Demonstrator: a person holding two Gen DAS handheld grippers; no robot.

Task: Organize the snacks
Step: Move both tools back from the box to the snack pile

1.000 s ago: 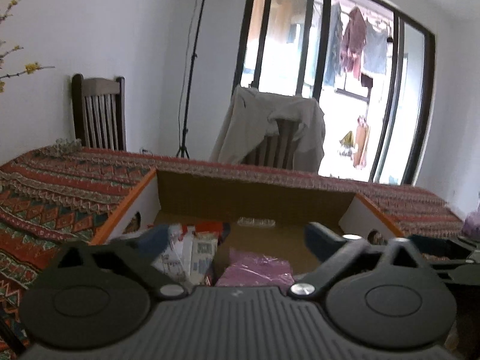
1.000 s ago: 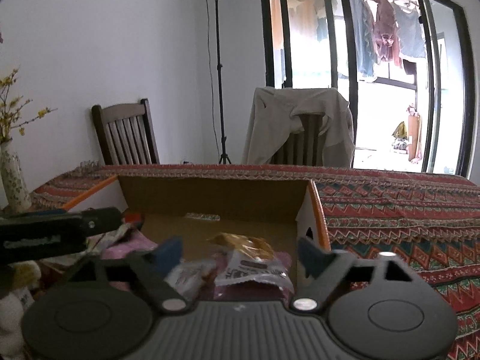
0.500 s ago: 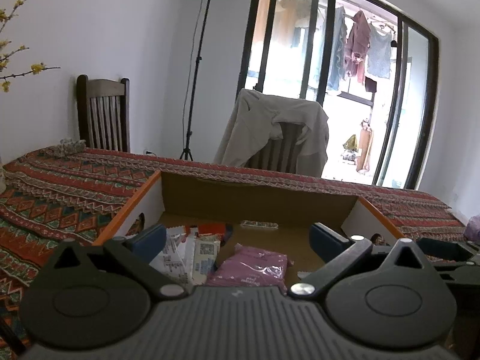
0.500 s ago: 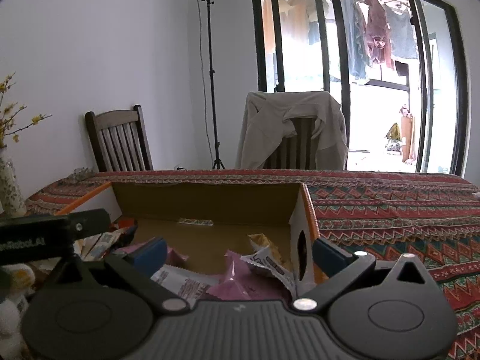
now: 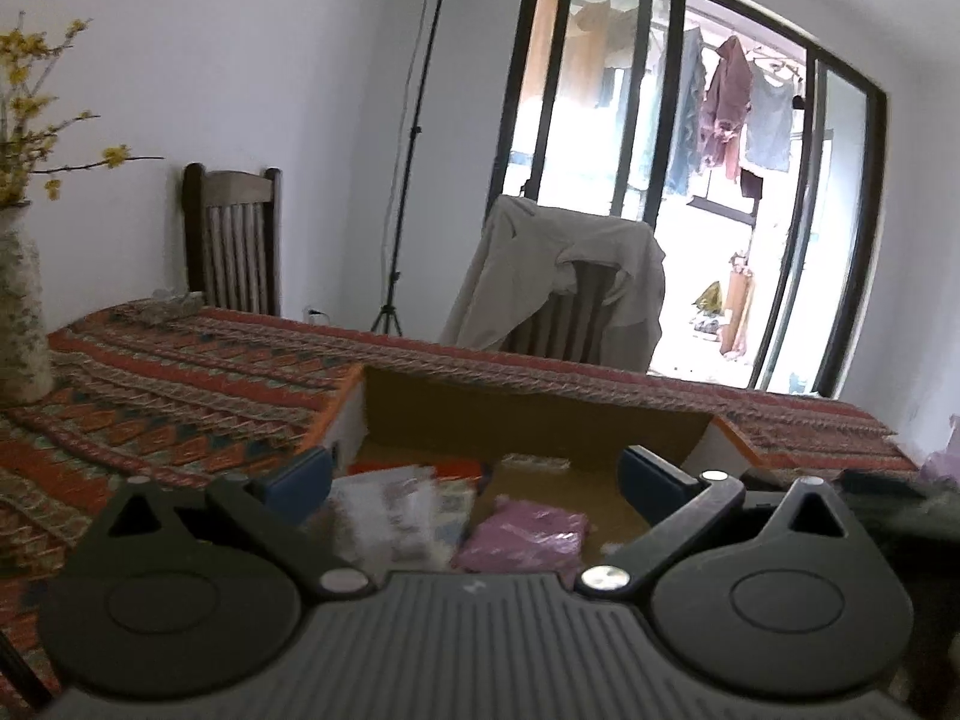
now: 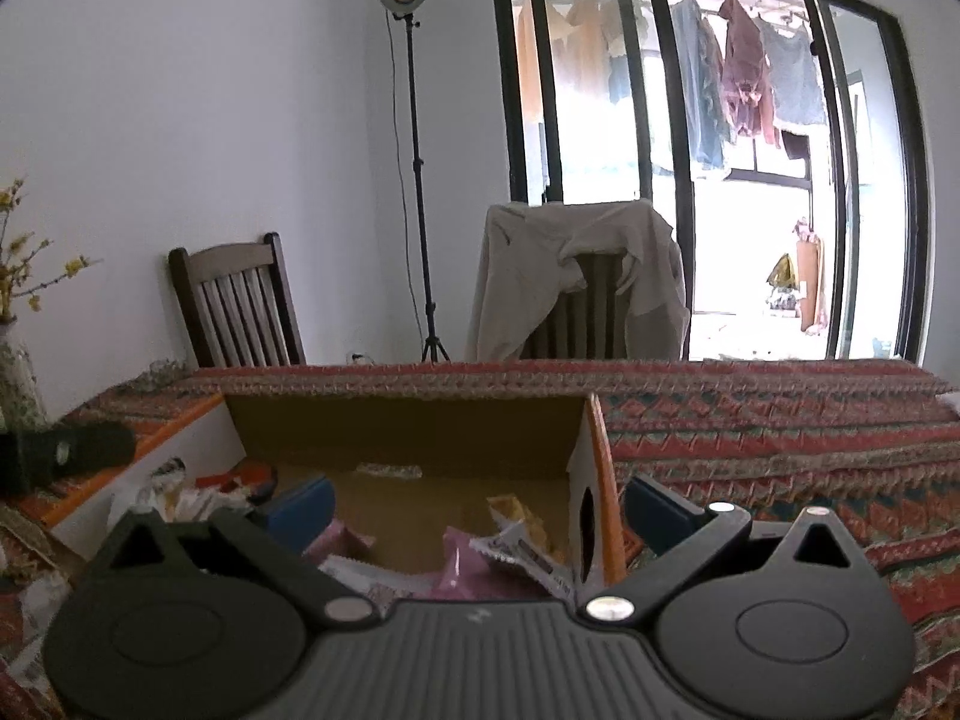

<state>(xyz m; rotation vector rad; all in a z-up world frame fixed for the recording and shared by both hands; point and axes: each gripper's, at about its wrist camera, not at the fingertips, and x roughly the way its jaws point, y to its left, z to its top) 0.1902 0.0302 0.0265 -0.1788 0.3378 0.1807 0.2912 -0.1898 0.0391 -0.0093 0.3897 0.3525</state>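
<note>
An open cardboard box (image 5: 528, 420) with orange-edged flaps sits on the patterned tablecloth and holds several snack packets. In the left wrist view a pink packet (image 5: 528, 540) and white packets (image 5: 390, 510) lie in it, between the fingers of my left gripper (image 5: 474, 480), which is open and empty above the box's near side. In the right wrist view the box (image 6: 408, 438) holds a pink packet (image 6: 462, 564), a white packet (image 6: 522, 555) and a yellow one (image 6: 510, 510). My right gripper (image 6: 477, 507) is open and empty, straddling the box's right wall (image 6: 591, 504).
A vase (image 5: 21, 300) with yellow flowers stands on the table at the left. Two chairs (image 6: 240, 300) stand behind the table, one draped with a jacket (image 6: 576, 276). A light stand (image 6: 414, 168) is by the wall. The left gripper's body (image 6: 60, 450) shows at the left of the right wrist view.
Both grippers have pulled back and risen from the box. The right gripper let go of the white and yellow packets, which now lie in the box by its right wall.
</note>
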